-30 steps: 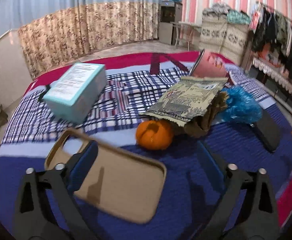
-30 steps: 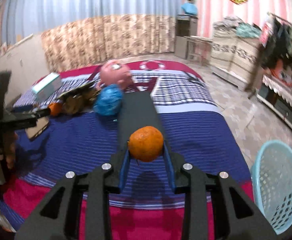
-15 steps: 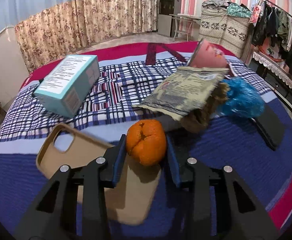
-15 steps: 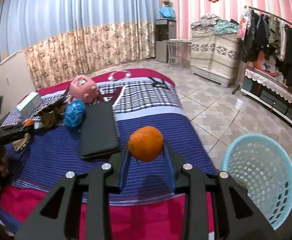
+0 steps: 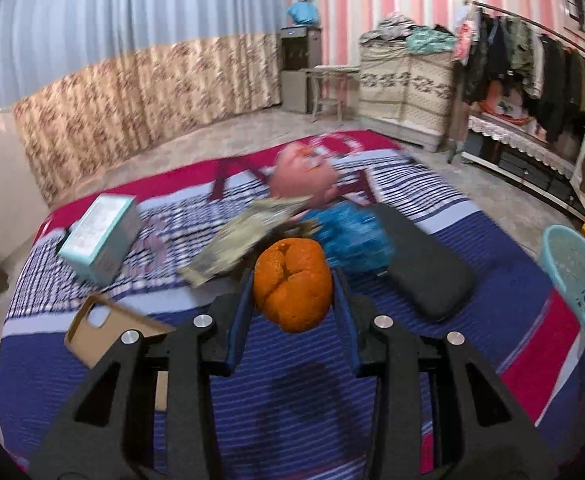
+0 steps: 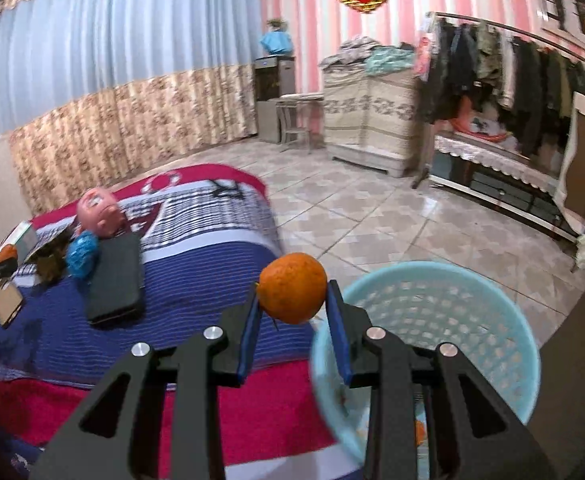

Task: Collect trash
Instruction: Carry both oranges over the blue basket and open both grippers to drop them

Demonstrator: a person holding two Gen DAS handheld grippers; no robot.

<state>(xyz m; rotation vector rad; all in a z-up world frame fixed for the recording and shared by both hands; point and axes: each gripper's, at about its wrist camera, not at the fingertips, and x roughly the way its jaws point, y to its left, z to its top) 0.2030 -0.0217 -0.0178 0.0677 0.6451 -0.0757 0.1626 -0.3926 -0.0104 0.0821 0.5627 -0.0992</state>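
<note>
The left tool (image 5: 292, 294) pinches a wrinkled orange peel (image 5: 291, 284) between its 2 blue pads, and the peel is lifted above the bed (image 5: 372, 360). Its jaws have just been closing, with the peel between them. On the bed behind it lie a teal box (image 5: 102, 238), a tan phone case (image 5: 104, 330), a flat printed packet (image 5: 248, 228), a crumpled blue bag (image 5: 352, 236), a black case (image 5: 420, 256) and a pink toy (image 5: 304, 176).

The right tool (image 6: 294, 304) pinches a round orange (image 6: 293, 293). It is held above the floor, at the left rim of the light blue basket (image 6: 492, 320), which stands on the floor just beside the bed edge.
</note>
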